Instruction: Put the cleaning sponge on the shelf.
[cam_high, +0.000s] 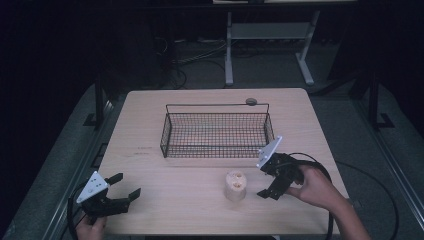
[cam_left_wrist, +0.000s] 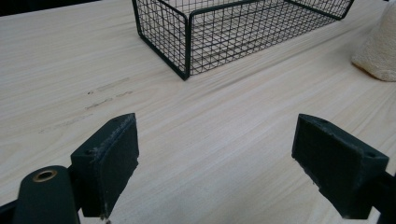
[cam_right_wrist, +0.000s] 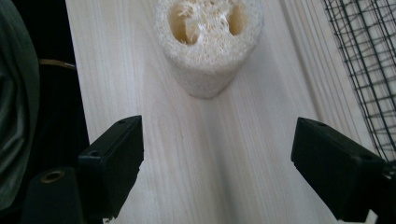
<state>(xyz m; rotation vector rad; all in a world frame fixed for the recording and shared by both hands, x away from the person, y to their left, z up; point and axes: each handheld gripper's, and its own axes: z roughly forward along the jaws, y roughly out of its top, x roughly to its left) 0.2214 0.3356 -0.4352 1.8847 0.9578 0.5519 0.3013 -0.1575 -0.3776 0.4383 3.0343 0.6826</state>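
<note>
Standing upright near the table's (cam_high: 150, 105) front edge, a loofah (cam_high: 235, 185) is flanked by bare wood; left gripper (cam_high: 123, 189) and right gripper (cam_high: 262, 183) are held wide, basket (cam_high: 216, 130) behind.

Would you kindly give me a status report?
Left gripper open, idle. Right gripper open, facing loofah. Basket empty. Path clear.
</note>
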